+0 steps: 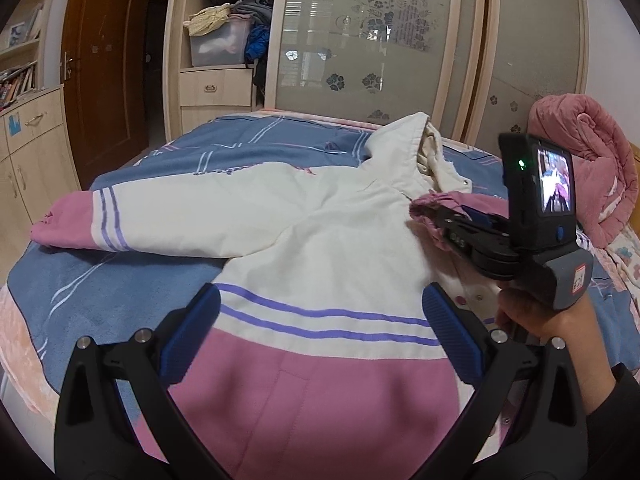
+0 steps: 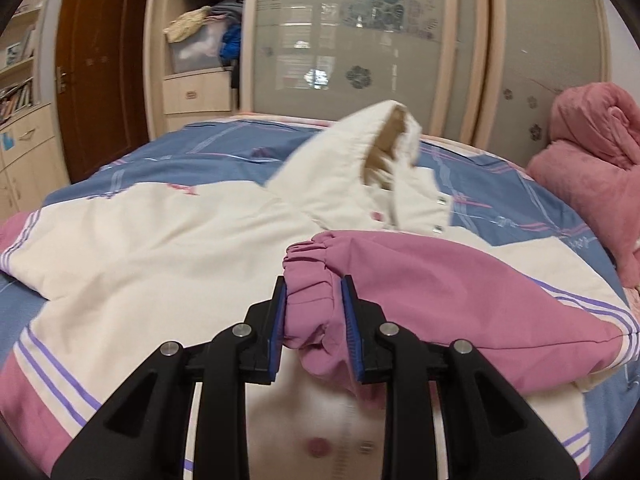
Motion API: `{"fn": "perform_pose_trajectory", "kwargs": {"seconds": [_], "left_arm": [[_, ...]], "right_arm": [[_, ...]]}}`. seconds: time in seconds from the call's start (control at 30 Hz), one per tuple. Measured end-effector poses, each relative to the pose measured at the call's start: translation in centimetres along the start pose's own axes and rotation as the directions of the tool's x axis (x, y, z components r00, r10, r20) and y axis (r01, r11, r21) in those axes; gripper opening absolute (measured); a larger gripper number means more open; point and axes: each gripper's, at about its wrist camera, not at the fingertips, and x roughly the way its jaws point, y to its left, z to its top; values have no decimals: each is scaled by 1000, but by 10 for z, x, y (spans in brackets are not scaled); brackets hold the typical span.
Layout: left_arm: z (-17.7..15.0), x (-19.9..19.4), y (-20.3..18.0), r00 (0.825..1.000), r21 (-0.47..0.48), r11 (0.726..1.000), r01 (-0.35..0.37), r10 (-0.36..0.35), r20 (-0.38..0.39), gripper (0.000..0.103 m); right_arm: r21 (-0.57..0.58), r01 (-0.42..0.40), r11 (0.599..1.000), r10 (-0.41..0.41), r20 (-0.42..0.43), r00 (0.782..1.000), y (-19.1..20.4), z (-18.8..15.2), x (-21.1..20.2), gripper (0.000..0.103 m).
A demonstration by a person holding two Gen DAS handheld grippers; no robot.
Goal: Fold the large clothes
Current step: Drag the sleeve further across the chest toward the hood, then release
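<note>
A white hooded jacket point(image 1: 320, 232) with a pink hem and purple stripes lies spread back-up on the bed. Its left sleeve point(image 1: 80, 220) stretches out flat to the left, and the hood point(image 1: 404, 148) points toward the wardrobe. My left gripper point(image 1: 320, 294) hovers open over the pink hem with nothing between its blue pads. My right gripper point(image 2: 314, 284) is shut on the gathered pink cuff point(image 2: 310, 272) of the right sleeve and holds it over the jacket's back. In the left wrist view the right gripper point(image 1: 424, 210) comes in from the right, held by a hand.
The bed carries a blue striped sheet point(image 1: 80, 280). A rolled pink quilt point(image 1: 580, 168) lies at the far right. A wardrobe with frosted sliding doors point(image 1: 360, 40) stands behind the bed. A wooden door point(image 1: 104, 60) and a drawer cabinet point(image 1: 28, 152) are on the left.
</note>
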Motion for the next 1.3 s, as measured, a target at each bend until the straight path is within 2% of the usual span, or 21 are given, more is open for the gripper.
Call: {"fn": "perform_pose_trajectory", "kwargs": {"seconds": [0.27,0.63,0.87,0.93,1.0,1.03,1.07,1.1,1.13,1.17,1.2,1.23,1.3], "left_arm": [[3,-1,19,1000,-14,1000,-7,7,-9,101],[6,-7,33,1000,-31,1000,3,-3,-14,101],[6,-9,33,1000,-13,1000,1,-2,-12,101],[5,-9,35,1000,-13,1000,-1,1,-14,101],[5,-8,40,1000,-20,1000,-3,3,-16,101],[6,-8,41,1000,-23,1000,-4,3,-16,101],[6,-8,43,1000,-29,1000,-5,4,-16,101],[7,-8,45,1000,-34,999,-5,5,-15,101],[8,-8,46,1000,-40,999,-5,4,-15,101],[8,-9,47,1000,-44,999,-4,3,-15,101],[9,-9,48,1000,-47,999,-3,2,-14,101],[10,-11,49,1000,-51,999,0,-1,-9,101],[13,-17,52,1000,-58,998,12,-12,8,101]], "right_arm": [[52,-118,992,120,-31,992,40,7,16,26],[36,-146,989,147,-30,989,84,17,32,27],[44,-164,985,167,-50,985,98,20,44,29],[46,-175,984,178,-71,981,102,19,49,33],[58,-189,980,194,-99,976,106,18,52,44],[65,-200,978,206,-107,973,107,17,52,51],[70,-213,975,220,-116,969,109,16,52,67],[69,-217,974,224,-117,968,110,16,51,76],[64,-215,975,221,-115,968,112,16,50,80],[63,-208,976,214,-110,971,112,15,48,88],[73,-210,975,216,-99,971,111,15,45,93],[99,-232,968,241,-87,967,108,16,39,93],[144,-305,941,316,-60,947,101,20,23,93]]}}
